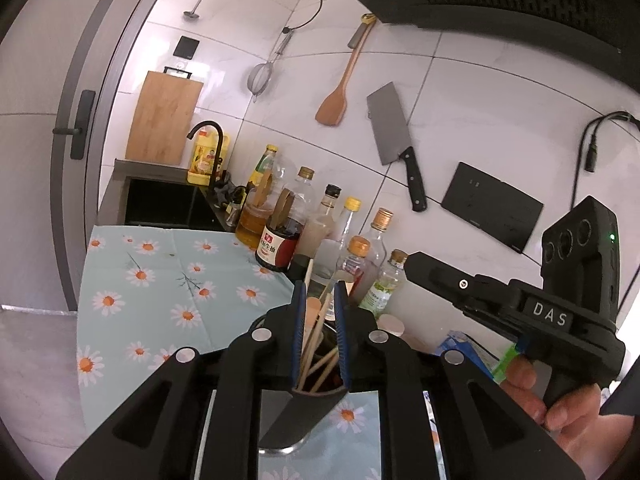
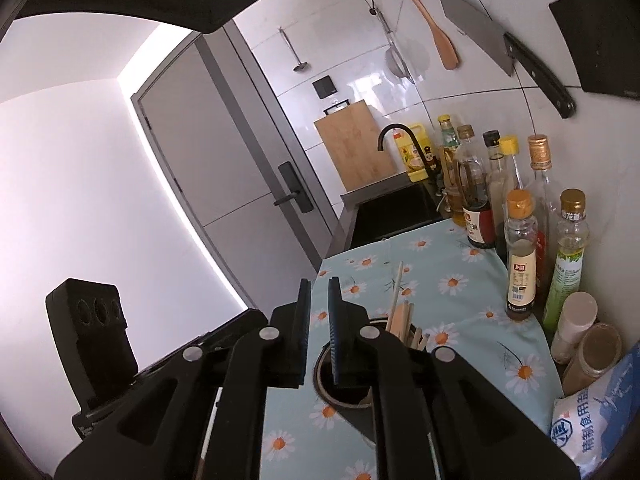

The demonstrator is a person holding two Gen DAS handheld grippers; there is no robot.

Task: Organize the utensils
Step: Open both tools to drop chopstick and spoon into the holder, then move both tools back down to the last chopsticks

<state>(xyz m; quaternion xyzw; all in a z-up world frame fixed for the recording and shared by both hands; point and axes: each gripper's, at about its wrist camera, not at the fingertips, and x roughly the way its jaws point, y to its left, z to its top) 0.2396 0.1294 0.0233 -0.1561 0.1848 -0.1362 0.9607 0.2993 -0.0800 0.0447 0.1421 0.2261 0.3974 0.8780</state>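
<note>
Between my left gripper's [image 1: 319,320] blue-padded fingers [image 1: 299,320] I see the wooden chopsticks [image 1: 316,344] standing in the dark utensil holder [image 1: 320,394], which sits directly below the tips on the daisy-print tablecloth [image 1: 160,280]. My left fingers are parted a moderate way and straddle the chopstick tops; whether the pads actually touch any stick I cannot tell, and nothing looks clamped. My right gripper [image 2: 319,320] hangs tilted over the same holder [image 2: 344,396], its jaws drawn close with only a narrow gap between them and nothing in that gap; the chopsticks [image 2: 404,320] lean out of the holder just to the right of its right finger. From the left wrist view I see my right hand [image 1: 560,404] wrapped around the right gripper's handle, held level and pointing leftward toward the bottles. Just beyond the holder, condiment bottles [image 1: 280,232] stand in a row along the tiled wall. Farther back are a black sink [image 1: 160,204] with a black faucet [image 1: 208,136] and a wooden cutting board [image 1: 164,120] leaning upright. On the wall hang a cleaver [image 1: 394,136], a wooden spatula [image 1: 336,100] and a mesh strainer [image 1: 260,78].
</note>
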